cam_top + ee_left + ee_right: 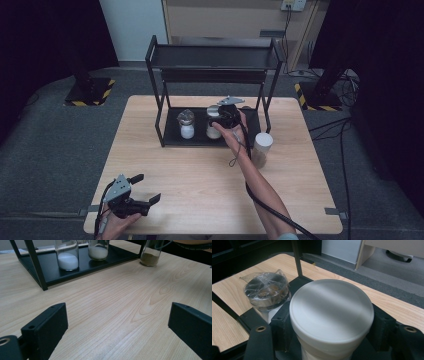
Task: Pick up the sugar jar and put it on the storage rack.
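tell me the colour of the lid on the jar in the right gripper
White; the lid shows best in the right gripper view.

A pale wooden counter (200,170) is standing on a grey carpeted floor (50,145), its grain running lengthwise in the left gripper view (112,315). Small strips of grey tape (334,211) are sitting at its near edges. Dark curtains (35,40) are hanging on both sides of the room. Two black base plates with yellow-and-black striped edges are lying on the floor, one beyond the far left corner (90,92) and one beyond the far right corner (317,95). Black cables (345,130) are trailing across the floor at the right. A light wooden cabinet (225,20) is standing at the back beside a white wall panel (132,27), with a wall outlet (293,5) above it.
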A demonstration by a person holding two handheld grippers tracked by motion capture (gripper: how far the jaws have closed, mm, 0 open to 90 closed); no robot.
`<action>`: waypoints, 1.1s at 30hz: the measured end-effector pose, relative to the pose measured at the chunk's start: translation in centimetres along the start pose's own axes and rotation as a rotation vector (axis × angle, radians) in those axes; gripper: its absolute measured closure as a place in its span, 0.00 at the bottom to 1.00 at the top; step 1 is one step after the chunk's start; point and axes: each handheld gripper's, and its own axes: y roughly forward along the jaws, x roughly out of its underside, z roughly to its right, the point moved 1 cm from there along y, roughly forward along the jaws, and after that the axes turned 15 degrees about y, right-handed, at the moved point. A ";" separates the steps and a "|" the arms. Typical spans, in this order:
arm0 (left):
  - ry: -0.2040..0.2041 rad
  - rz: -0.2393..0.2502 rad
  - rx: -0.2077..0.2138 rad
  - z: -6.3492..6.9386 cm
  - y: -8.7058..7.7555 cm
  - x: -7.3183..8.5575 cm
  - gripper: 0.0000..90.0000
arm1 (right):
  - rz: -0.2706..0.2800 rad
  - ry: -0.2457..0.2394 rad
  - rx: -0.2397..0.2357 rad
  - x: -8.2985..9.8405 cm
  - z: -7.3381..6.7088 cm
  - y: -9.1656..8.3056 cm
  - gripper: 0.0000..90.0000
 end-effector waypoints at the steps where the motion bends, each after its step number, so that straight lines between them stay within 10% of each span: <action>1: 0.000 0.000 0.000 0.0 0.0 0.0 0.02 | 0.001 0.001 0.000 0.0 0.0 0.0 0.37; 26: 0.007 -0.001 0.002 0.1 0.0 -0.1 0.02 | 0.019 -0.002 -0.006 1.2 0.0 0.1 0.36; 33: 0.008 -0.003 0.002 0.0 0.1 -0.1 0.02 | 0.039 0.008 -0.015 0.9 0.1 -0.4 0.22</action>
